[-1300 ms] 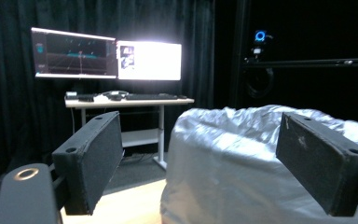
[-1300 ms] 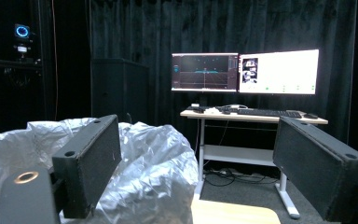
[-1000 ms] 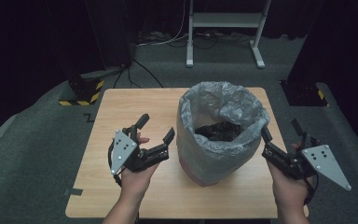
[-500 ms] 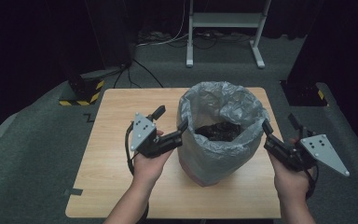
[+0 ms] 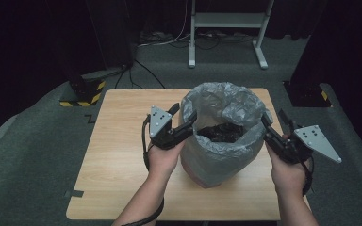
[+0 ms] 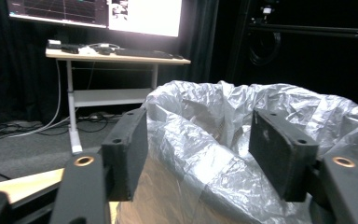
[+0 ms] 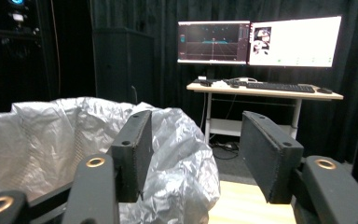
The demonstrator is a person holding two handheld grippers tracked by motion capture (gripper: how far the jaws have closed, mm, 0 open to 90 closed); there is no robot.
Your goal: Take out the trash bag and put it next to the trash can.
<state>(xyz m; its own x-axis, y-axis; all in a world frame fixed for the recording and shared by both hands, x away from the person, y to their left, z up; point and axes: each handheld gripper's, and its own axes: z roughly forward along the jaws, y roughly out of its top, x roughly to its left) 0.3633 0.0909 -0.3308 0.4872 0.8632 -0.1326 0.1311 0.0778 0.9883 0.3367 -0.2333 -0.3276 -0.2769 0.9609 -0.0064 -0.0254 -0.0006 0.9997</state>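
Observation:
A bin lined with a crinkled grey plastic bag [image 5: 217, 150] stands on the wooden table [image 5: 118, 141], with something dark inside [image 5: 224, 132]. My left gripper [image 5: 185, 112] is open at the bag's left rim. In the left gripper view the bag's rim [image 6: 223, 121] lies in the gap between the jaws of this gripper [image 6: 200, 149]. My right gripper [image 5: 272, 116] is open at the bag's right rim. In the right gripper view the bag [image 7: 51, 135] spreads to the left, and its edge reaches just past the left jaw of that gripper [image 7: 196, 149]. Neither gripper holds anything.
A white-framed desk [image 7: 261, 88] with two lit monitors [image 7: 261, 42] stands beyond the table; its legs [image 5: 226, 21] show in the high view. A black box with yellow stripes [image 5: 82, 89] sits on the floor at left, another dark box [image 5: 306, 92] at right.
My left gripper has moved right and forward from the table's left side up to the bag's left rim. The right gripper has edged forward to the right rim.

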